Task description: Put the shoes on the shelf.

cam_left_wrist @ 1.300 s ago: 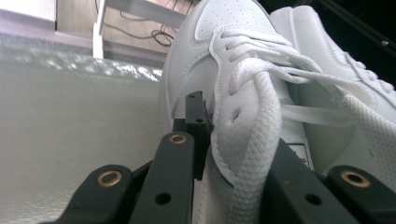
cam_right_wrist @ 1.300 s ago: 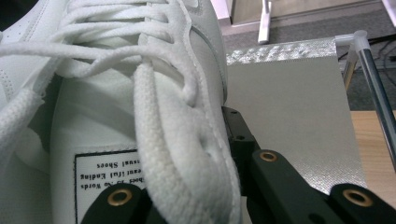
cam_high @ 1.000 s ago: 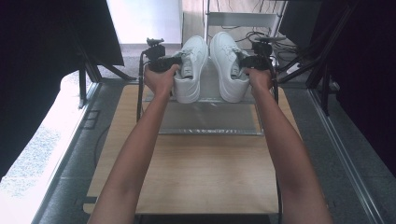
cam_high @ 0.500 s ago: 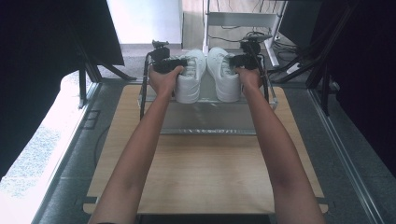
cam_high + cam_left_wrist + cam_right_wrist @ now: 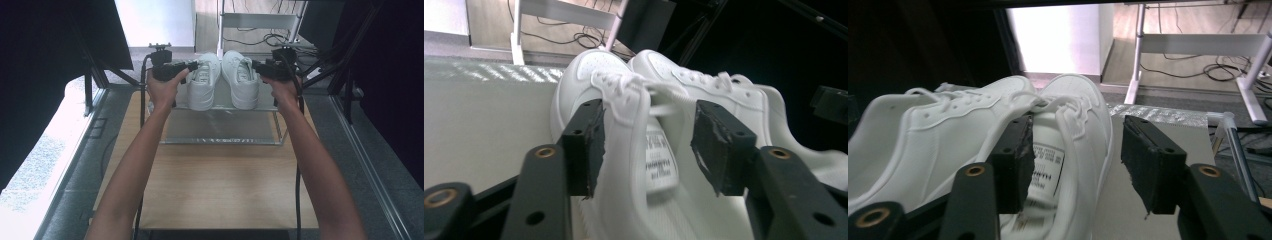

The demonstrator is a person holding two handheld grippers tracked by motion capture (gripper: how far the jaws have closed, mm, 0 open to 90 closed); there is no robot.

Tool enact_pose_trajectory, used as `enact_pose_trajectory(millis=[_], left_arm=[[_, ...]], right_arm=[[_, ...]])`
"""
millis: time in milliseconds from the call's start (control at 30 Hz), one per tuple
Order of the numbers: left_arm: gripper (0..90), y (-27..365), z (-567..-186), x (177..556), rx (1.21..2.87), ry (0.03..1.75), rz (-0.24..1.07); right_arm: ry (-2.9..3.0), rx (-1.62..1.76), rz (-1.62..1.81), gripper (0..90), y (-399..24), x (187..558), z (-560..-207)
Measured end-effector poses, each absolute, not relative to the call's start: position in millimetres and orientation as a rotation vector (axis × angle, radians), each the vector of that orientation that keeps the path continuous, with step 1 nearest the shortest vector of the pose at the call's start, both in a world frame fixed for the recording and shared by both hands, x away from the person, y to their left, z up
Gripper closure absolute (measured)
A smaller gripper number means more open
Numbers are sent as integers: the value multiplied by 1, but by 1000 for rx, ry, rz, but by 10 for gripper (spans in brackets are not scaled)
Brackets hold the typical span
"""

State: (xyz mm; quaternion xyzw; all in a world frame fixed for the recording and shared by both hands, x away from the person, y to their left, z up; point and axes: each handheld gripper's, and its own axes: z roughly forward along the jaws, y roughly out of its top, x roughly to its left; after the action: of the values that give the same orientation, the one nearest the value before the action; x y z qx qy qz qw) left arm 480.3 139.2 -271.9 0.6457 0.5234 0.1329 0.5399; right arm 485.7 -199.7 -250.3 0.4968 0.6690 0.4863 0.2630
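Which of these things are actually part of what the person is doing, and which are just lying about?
Part of the job:
- left shoe, with the left gripper open at its side wall
- right shoe, with the right gripper open at its side wall
- rack shelf that the pair stands on

Just lying about:
- white desk frame behind
- floor cables

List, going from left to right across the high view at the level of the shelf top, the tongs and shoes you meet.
Left tongs → left white shoe → right white shoe → right tongs.
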Motion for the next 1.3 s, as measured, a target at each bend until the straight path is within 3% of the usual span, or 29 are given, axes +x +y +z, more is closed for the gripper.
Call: enact_pose_trajectory(millis=[300,600,1300], left_arm=[[707,161,-279,450,1614,1233,325],[802,166,-311,442,1674,1261,299],[886,147,-335,442,1604,1278,192]], right_arm=[[1939,1306,1278,711,-229,460,-276],[2030,1311,1229,878,-238,464,-306],[2075,1244,1196,900,-208,461,-322]])
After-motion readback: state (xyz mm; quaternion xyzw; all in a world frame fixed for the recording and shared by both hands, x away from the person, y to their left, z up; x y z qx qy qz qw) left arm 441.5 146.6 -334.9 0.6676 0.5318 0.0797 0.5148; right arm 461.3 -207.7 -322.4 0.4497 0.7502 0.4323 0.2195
